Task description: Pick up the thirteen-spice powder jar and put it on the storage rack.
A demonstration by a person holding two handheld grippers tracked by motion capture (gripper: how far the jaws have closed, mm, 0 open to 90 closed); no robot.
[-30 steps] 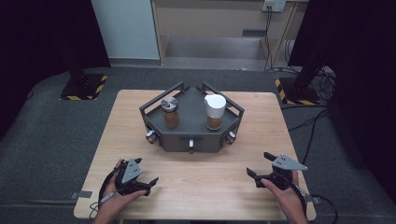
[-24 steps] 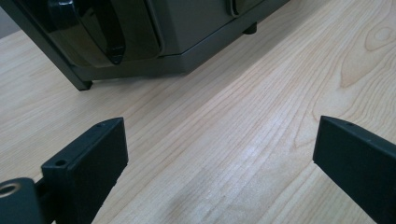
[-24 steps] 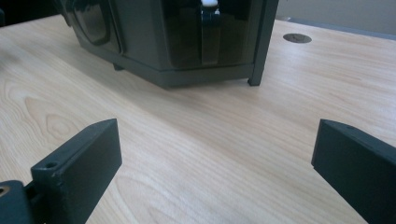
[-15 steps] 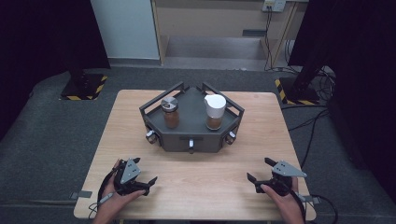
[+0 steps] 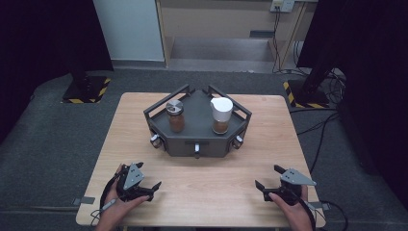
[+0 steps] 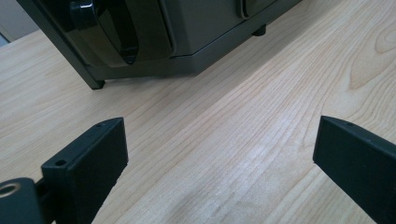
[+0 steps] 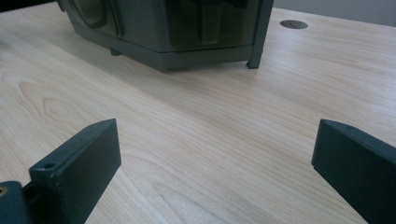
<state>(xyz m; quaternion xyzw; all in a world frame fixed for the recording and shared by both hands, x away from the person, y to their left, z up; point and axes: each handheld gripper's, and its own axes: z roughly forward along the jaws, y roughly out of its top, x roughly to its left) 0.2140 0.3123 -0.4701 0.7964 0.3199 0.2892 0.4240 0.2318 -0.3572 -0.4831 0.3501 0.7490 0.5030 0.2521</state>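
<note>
A grey five-sided stand (image 5: 198, 144) sits in the middle of the wooden table (image 5: 130, 125). On it stand a silver-lidded jar with brown contents (image 5: 175, 117) at left and a white-lidded jar (image 5: 221, 115) at right. My left gripper (image 5: 148, 176) rests open near the front left edge, held by a hand. At the front right, my right gripper (image 5: 267, 176) is open too. The left gripper view has the jaws (image 6: 219, 154) wide apart over bare wood, the stand's wall (image 6: 205, 28) ahead. Nothing lies between the right gripper's jaws (image 7: 215, 158), which face the stand (image 7: 144, 32).
Small white knobs (image 5: 196, 153) stick out of the stand's front faces. A round grommet (image 7: 293, 24) sits in the tabletop beyond the stand's corner leg. Around the table is grey floor with cables (image 5: 317, 127) at right and taped pole bases (image 5: 86, 89).
My right gripper has drawn back slightly toward the near edge of the table. The left gripper has barely shifted. Both stay open.
</note>
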